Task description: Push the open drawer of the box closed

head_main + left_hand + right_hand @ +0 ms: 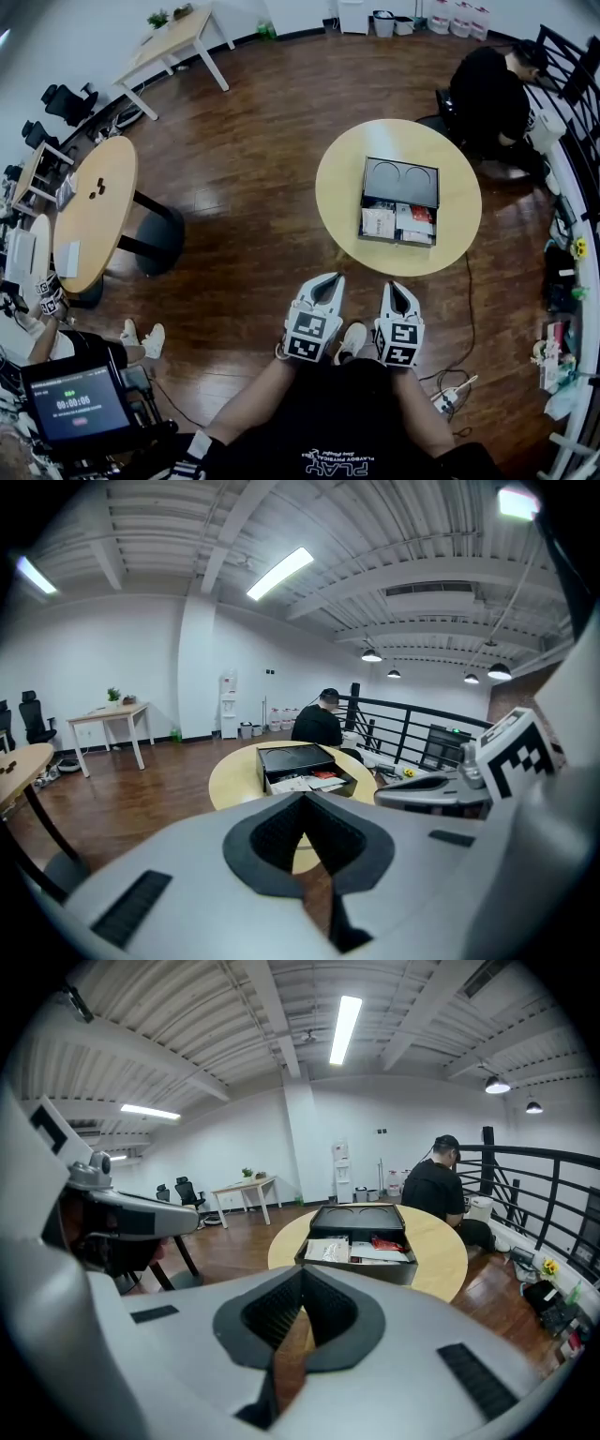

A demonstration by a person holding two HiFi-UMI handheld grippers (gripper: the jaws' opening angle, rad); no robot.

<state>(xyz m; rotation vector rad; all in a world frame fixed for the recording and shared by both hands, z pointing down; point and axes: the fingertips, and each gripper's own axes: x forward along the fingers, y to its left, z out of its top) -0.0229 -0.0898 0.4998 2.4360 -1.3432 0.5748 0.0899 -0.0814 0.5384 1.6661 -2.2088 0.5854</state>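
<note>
Closest to our body, our left gripper (326, 281) and right gripper (396, 289) hang side by side, each with its jaws pressed together on nothing. Well ahead, the box (401, 180) sits on the round table (342, 187), its drawer (397, 223) pulled out toward us. We judge the push not yet begun. Next we should step in and set closed tips against the drawer front.

We see a black box (401, 182) lying flat on the round table (342, 187), two round hollows in its top. Its drawer (397, 225) stands pulled out toward us, holding white and red packets (397, 223).
</note>
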